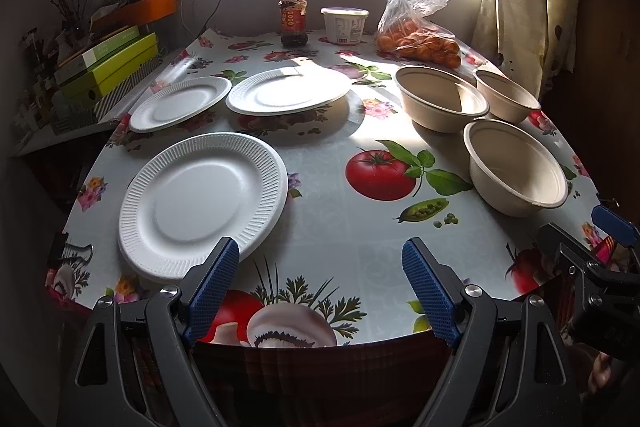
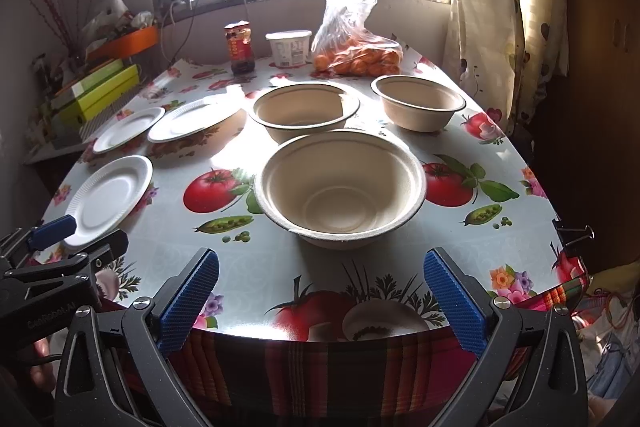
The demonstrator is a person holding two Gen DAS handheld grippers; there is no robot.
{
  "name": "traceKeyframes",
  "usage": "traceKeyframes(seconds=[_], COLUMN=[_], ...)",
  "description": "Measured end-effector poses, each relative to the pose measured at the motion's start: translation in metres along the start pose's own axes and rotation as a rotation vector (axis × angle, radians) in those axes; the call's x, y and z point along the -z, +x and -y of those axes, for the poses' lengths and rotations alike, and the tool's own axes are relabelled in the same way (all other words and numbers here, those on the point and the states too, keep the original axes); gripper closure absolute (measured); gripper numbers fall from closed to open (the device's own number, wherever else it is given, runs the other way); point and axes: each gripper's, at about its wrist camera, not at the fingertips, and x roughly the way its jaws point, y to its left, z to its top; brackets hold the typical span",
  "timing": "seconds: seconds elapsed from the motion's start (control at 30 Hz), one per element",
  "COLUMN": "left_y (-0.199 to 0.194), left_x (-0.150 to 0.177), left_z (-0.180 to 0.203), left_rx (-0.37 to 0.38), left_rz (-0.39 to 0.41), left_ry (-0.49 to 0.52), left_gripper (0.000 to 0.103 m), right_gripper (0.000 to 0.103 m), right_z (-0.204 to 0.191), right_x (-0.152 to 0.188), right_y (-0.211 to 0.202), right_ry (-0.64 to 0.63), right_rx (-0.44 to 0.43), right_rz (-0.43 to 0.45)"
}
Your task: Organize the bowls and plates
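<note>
Three white foam plates lie on the left half of the table: a near one (image 1: 202, 203) (image 2: 110, 201), a far-left one (image 1: 180, 103) (image 2: 128, 129) and a middle one (image 1: 288, 91) (image 2: 192, 119). Three beige paper bowls stand on the right half: a near bowl (image 1: 516, 167) (image 2: 340, 187), a wide one behind it (image 1: 440, 99) (image 2: 304, 109) and a far-right one (image 1: 506, 95) (image 2: 418, 103). My left gripper (image 1: 320, 259) hangs open over the table's near edge, its left pad just over the near plate's rim. My right gripper (image 2: 320, 267) is open in front of the near bowl, holding nothing.
At the table's far end stand a sauce jar (image 1: 293, 19) (image 2: 239, 47), a white tub (image 1: 344, 25) (image 2: 289, 47) and a plastic bag of oranges (image 1: 420, 39) (image 2: 356, 59). Boxes and clutter (image 1: 104, 63) sit on a side shelf to the left. A curtain (image 2: 508, 7) hangs at the right.
</note>
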Motion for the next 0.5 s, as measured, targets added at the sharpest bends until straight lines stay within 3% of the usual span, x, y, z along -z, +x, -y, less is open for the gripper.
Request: traceKeyframes(seconds=[0.5], left_y=[0.0013], left_x=[0.0002], left_z=[-0.0011], left_rx=[-0.004], left_rz=[-0.005], left_ry=[-0.001], left_gripper=[0.019], right_gripper=[0.000], right_z=[-0.0013], right_x=[0.0016], right_y=[-0.0023], right_ry=[0.002], right_rx=[-0.003], right_rz=[0.002])
